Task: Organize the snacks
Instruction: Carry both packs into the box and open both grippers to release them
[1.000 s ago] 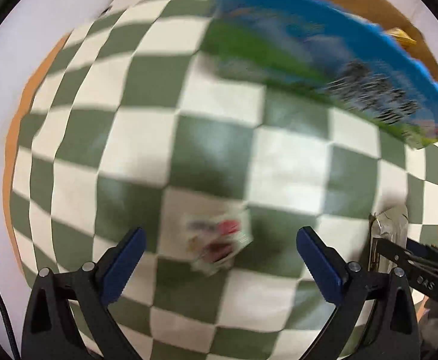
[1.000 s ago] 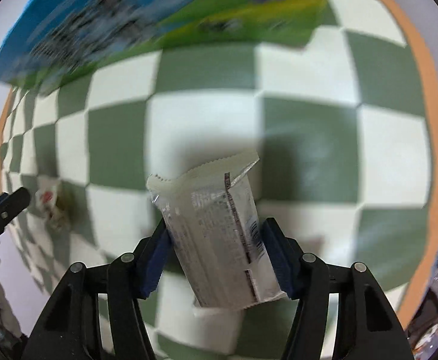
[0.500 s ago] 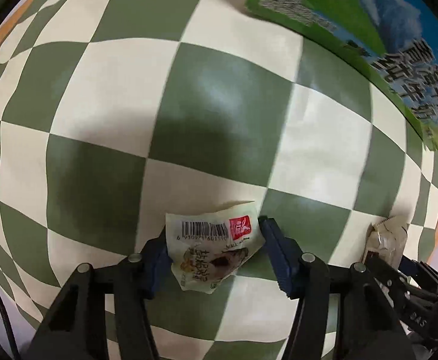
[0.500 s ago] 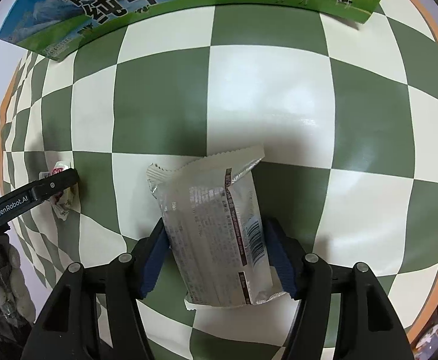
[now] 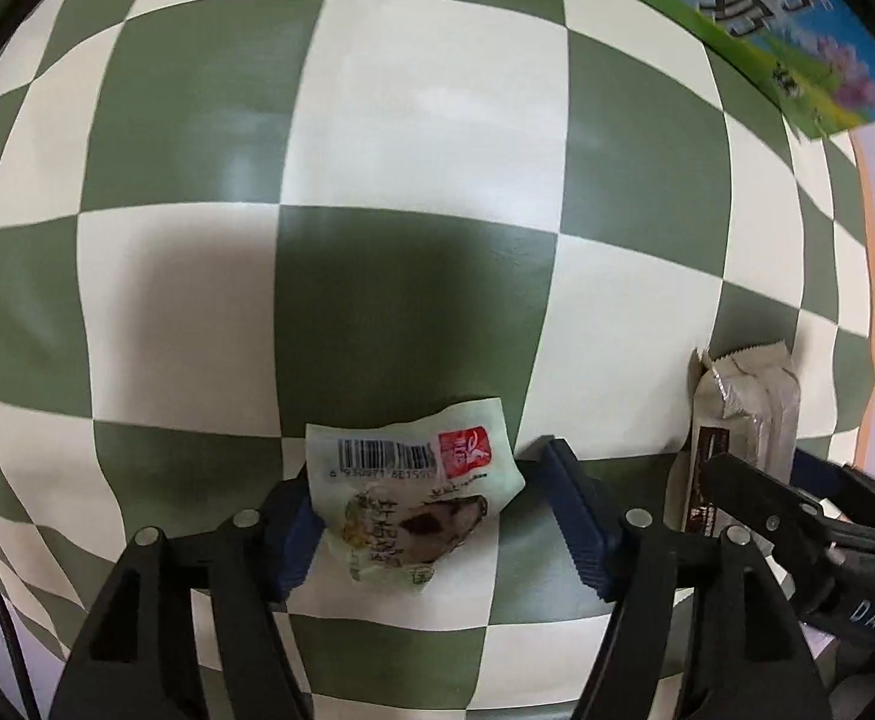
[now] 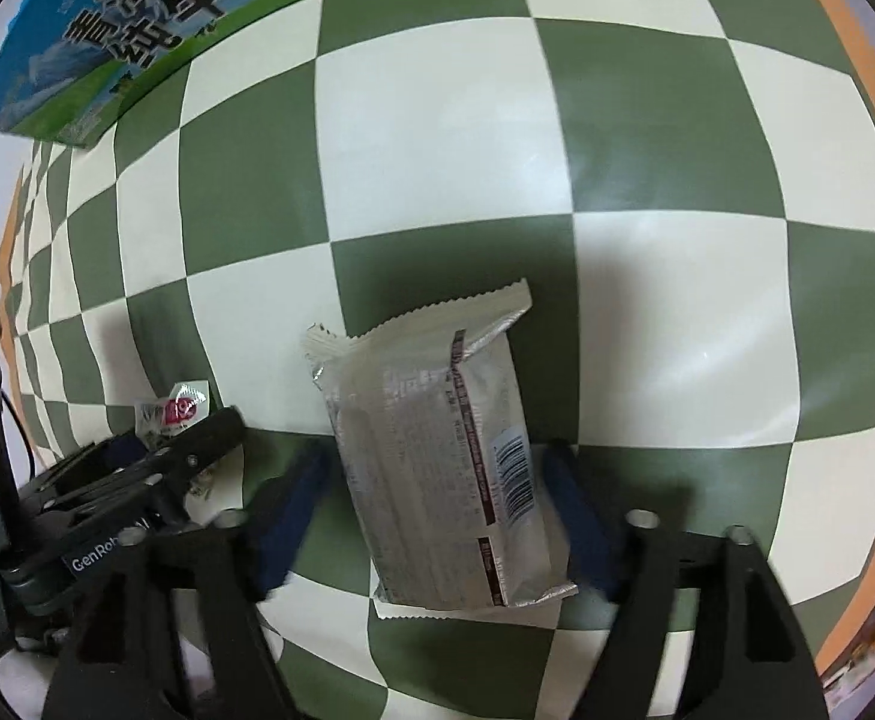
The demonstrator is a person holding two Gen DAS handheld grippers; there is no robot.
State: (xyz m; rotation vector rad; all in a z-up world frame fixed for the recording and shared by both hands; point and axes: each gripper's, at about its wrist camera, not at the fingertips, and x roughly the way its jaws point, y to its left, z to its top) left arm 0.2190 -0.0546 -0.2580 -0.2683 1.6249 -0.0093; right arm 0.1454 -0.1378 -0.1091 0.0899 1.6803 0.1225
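A small pale green snack packet (image 5: 416, 495) with a barcode and red logo lies on the checkered cloth between the blue pads of my left gripper (image 5: 434, 516). The left pad touches it; the right pad stands a little apart. A silver wrapped snack bar (image 6: 443, 468) lies between the pads of my right gripper (image 6: 437, 516), with a gap on each side. The bar also shows in the left wrist view (image 5: 743, 420), and the small packet in the right wrist view (image 6: 173, 411).
A blue and green milk carton box (image 6: 155, 24) stands at the far edge of the green and white checkered cloth (image 6: 647, 192); it also shows in the left wrist view (image 5: 797, 30). An orange table rim (image 5: 872, 276) borders the cloth.
Both grippers have come down close to the cloth. The right jaws have opened off the silver bar. The left jaws have parted slightly around the small packet.
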